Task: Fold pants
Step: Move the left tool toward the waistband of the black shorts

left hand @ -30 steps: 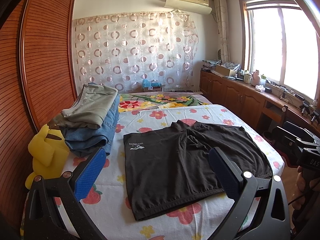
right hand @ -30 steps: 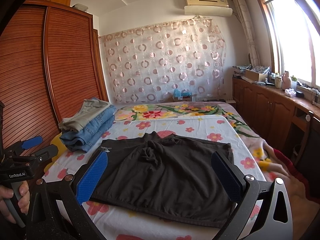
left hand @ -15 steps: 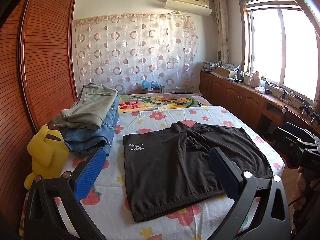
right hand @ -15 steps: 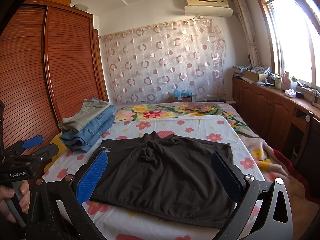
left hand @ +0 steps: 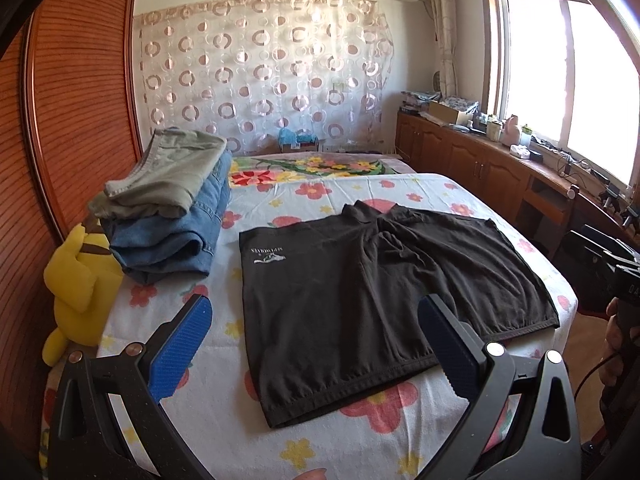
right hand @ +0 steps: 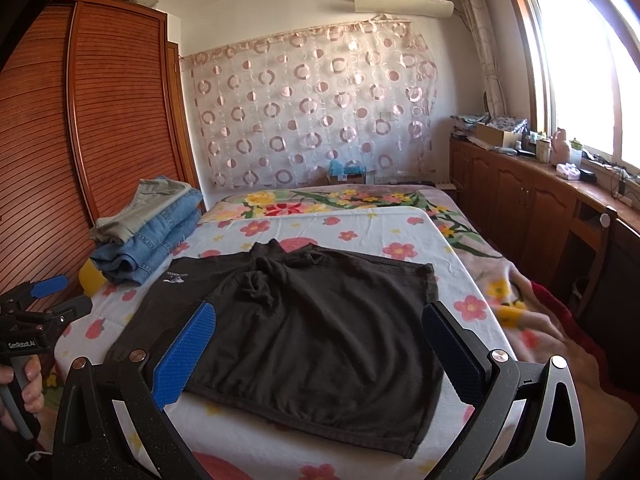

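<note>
Bedroom, flowered bed point(left hand: 360, 192) by a louvred wardrobe, stack of folded jeans point(left hand: 172, 236) off beyond the left finger tip. Black pants point(left hand: 360, 288) spread flat, unfolded, ahead of and between both pairs of fingers; left gripper point(left hand: 316, 344) and right gripper point(right hand: 320, 344) spread wide, holding nothing, above the near hem. Judged opening step: next, drop to an edge, pinch it, carry it across.

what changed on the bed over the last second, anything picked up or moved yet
Almost nothing. The left gripper and right gripper keep hovering with jaws open, nothing taken hold of or let go. The black shorts still lie spread flat, and the folded stack stays beside them.
</note>
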### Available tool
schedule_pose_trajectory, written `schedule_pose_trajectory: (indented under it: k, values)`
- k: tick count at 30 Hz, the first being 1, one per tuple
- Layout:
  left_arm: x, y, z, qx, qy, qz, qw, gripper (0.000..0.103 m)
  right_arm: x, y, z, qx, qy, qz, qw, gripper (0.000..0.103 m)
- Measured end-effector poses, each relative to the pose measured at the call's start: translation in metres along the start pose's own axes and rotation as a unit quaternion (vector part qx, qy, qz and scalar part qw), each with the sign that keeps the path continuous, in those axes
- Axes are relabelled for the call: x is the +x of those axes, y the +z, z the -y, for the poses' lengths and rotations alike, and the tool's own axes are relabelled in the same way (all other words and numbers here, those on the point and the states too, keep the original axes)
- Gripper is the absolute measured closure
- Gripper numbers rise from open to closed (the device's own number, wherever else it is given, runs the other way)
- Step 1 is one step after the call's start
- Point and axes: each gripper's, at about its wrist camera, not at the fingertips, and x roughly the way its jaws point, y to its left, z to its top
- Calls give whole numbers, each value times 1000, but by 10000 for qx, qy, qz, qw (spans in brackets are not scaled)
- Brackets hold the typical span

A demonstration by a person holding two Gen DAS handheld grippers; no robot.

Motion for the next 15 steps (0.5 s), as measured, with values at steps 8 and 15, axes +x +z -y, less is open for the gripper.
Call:
schedule_pose_trajectory:
  k: [8,15]
  values:
    - [10,-8,-10,-103,-79,-151,9998,0,5,-3,8,-24,-90,-209,9997,0]
    - [24,-21,-19,-134,-71,-362,9992,0,13,-6,17,17,-169,-502,9986,0]
